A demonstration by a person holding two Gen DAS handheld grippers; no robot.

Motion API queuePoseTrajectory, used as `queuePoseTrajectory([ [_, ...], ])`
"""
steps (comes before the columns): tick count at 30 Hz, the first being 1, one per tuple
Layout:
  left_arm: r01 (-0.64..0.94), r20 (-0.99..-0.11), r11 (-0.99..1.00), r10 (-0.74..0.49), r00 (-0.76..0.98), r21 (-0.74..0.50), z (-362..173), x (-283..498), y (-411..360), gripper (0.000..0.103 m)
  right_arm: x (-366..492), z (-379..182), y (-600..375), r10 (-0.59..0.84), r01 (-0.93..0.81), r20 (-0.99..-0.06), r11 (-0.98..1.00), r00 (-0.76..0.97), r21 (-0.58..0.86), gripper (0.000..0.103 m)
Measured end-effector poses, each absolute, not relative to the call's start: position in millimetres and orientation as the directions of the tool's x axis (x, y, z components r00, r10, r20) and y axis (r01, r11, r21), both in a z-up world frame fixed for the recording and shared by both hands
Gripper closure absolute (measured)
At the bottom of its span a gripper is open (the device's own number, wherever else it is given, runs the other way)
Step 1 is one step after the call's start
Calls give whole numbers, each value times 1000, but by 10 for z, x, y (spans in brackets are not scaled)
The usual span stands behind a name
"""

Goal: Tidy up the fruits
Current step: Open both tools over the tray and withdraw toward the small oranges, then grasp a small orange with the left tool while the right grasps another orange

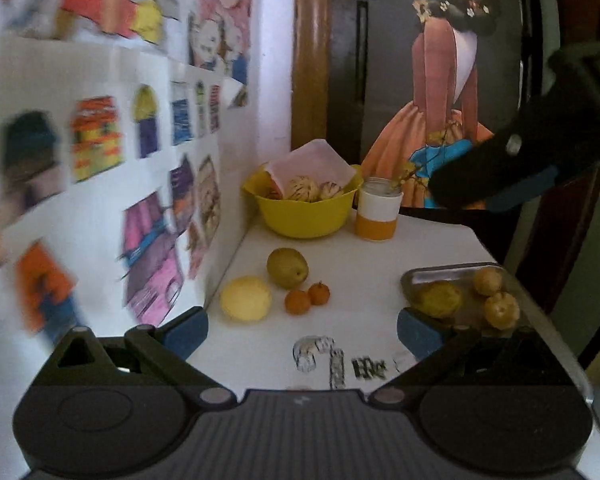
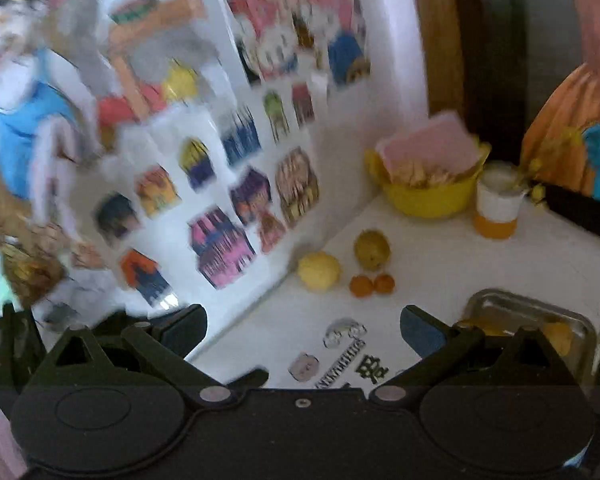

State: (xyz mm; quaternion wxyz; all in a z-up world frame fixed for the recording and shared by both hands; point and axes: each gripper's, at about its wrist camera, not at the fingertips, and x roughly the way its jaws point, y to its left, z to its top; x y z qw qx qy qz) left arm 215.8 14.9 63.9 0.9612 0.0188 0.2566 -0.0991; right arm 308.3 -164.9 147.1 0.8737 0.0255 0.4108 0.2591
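Looking forward from the left wrist, the left claw [image 1: 302, 330] stands wide open and empty above the white counter [image 1: 372, 248], its blue-padded fingers spread well apart. Four loose fruits sit ahead of it near the picture-covered wall: a green pear [image 1: 287, 268], a pale yellow lemon [image 1: 245, 299] just beside it, and two small tangerines [image 1: 307, 298] touching each other. To the right, a metal tray [image 1: 414, 280] already holds three yellowish fruits [image 1: 440, 299]. At the back corner a yellow bowl [image 1: 304, 216] carries striped pale fruits under a pink cloth [image 1: 312, 162], with a white-and-orange jar [image 1: 378, 210] just beside it. The right claw [image 1: 512, 176] hangs high at the right edge of this view; from here I cannot tell how far its fingers are spread. From the right wrist, blurred as the view is, the right claw [image 2: 304, 330] shows itself open and empty too, with the lemon [image 2: 319, 270], pear [image 2: 372, 255] and tangerines [image 2: 371, 284] lying ahead between its fingers and the tray [image 2: 580, 320] low at the right, partly hidden behind one finger. Judging by the layout, the sorting seems partway done: some fruit is in the tray, four pieces wait on the counter, and neither claw has taken anything. The next move probably calls for lowering one claw over a loose fruit, likely a tangerine or the lemon nearest, closing gently so the round fruit does not roll, then carrying it to the tray.
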Motion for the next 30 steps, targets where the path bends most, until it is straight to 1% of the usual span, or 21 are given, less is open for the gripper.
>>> queuePoseTrajectory([
  [4,245,-478,969,-223,850,-15,411,2509,88,1,3510,1096,-1659,469,-480,-738,848,486,223,1],
  [7,333,-450,941,-321,834,-55,258,2696,46,1,3761,817,-1672,480,-548,-748,815,458,188,1],
  [9,357,-455,932,-344,821,-62,164,2809,3,1,3909,662,-1709,486,-582,-747,796,454,165,1],
  [12,373,-485,927,-343,804,-38,26,2993,-75,1,4098,527,-1769,503,-602,-740,781,447,167,2],
  [14,379,-508,925,-327,796,-2,-59,3097,-141,1,4228,439,-1795,511,-614,-738,771,441,168,4],
  [19,422,-542,902,-311,780,89,-214,3245,-264,1,4436,250,-1756,486,-656,-757,748,437,102,10],
  [20,422,-548,901,-304,779,100,-245,3275,-279,1,4460,202,-1742,478,-660,-759,747,442,86,13],
  [24,436,-584,889,-280,762,143,-371,3436,-334,6,4532,47,-1640,452,-661,-765,749,458,47,22],
  [28,405,-611,908,-261,747,108,-417,3565,-292,10,4600,-70,-1503,445,-679,-779,734,442,34,35],
  [29,390,-624,915,-245,742,105,-435,3605,-288,13,4614,-95,-1470,441,-684,-784,728,436,29,39],
  [30,382,-632,918,-235,738,104,-445,3634,-285,16,4623,-115,-1441,438,-690,-788,724,431,25,41],
])
